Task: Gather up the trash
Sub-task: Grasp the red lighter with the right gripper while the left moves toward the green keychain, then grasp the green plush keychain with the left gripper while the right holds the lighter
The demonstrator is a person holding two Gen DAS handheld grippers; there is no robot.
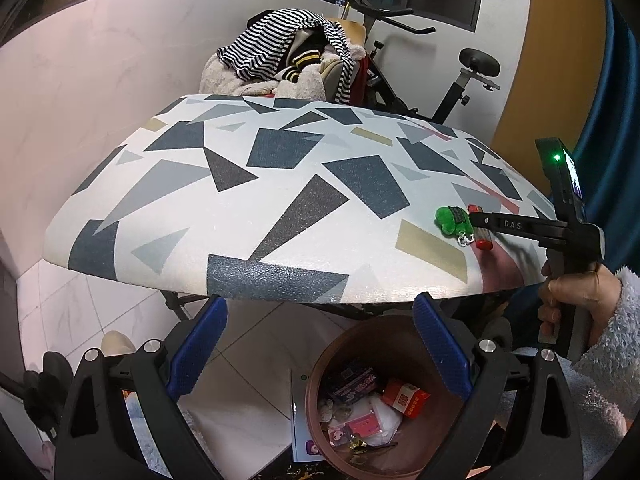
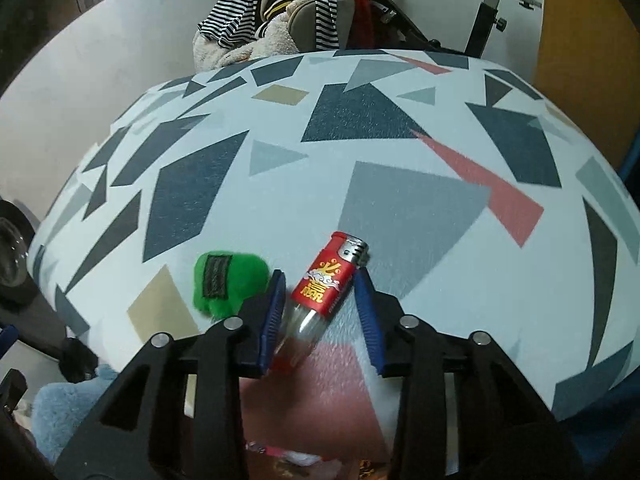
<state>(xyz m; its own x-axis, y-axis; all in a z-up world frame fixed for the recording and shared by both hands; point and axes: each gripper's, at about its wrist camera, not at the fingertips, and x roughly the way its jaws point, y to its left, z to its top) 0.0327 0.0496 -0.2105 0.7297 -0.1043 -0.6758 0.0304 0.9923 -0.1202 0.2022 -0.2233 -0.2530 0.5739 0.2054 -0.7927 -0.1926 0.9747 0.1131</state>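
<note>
Right gripper (image 2: 322,300) straddles the red lighter (image 2: 328,280), jaws parted, not clenched; green plush (image 2: 226,280) sits just left. Next: close, then carry to the bin (image 1: 320,368) beneath the open left gripper (image 1: 320,344).

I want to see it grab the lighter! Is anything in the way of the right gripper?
Nothing visible blocks it. The red lighter already lies on the table between the right gripper's open blue fingers. The green plush keychain sits just outside the left-hand finger.
</note>
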